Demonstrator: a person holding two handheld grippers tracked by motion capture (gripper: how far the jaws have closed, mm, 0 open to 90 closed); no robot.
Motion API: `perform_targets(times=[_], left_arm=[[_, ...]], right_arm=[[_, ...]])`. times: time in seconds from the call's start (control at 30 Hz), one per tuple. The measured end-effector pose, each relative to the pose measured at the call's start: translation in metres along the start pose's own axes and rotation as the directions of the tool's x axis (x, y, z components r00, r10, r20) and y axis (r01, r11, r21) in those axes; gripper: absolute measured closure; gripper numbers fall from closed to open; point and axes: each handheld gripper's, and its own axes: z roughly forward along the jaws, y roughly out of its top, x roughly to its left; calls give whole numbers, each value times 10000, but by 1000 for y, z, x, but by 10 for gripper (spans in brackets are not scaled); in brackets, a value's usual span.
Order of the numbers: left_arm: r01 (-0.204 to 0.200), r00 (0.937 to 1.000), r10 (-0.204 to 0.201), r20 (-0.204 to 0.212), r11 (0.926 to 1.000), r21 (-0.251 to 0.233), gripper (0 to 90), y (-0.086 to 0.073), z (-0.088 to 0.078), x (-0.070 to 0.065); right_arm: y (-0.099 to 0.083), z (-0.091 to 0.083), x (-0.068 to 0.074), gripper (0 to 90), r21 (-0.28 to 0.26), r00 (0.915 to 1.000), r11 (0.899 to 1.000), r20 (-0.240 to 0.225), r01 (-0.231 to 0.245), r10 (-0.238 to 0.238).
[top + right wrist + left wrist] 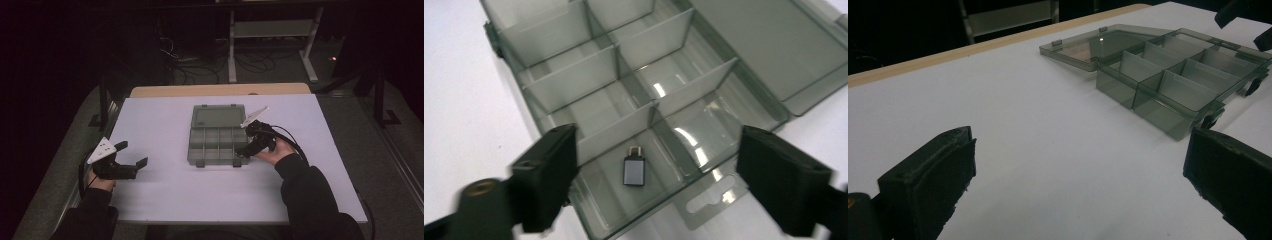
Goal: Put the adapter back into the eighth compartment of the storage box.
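Placing step, judged near its end. Right claw (651, 185) is hanging with jaws spread wide over the near-right corner compartment of the clear organiser box (218, 134); a small dark adapter (631, 167) is lying loose on that compartment's floor, touching neither jaw. Left claw (1078, 195) is resting spread and empty on the white desk (160, 190), well apart from the box. Next move likely calls for lifting the right claw clear of the dividers.
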Motion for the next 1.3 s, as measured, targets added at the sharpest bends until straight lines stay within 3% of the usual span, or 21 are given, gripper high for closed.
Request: perform_targets(times=[0.3, 0.57, 1.3], left_arm=[[12, 10000, -12, 2, 10000, -12, 0, 0, 0, 0], [19, 10000, -19, 3, 10000, -20, 0, 0, 0, 0], [20, 10000, -20, 5, 10000, -20, 0, 0, 0, 0]], right_arm=[[-5, -12, -3, 0, -518, 9991, 9982, 273, -315, 329], [-13, -25, -5, 0, -970, 9977, 9937, 314, -563, 596], [-35, -46, -4, 0, -1413, 9950, 9862, 386, -861, 924]])
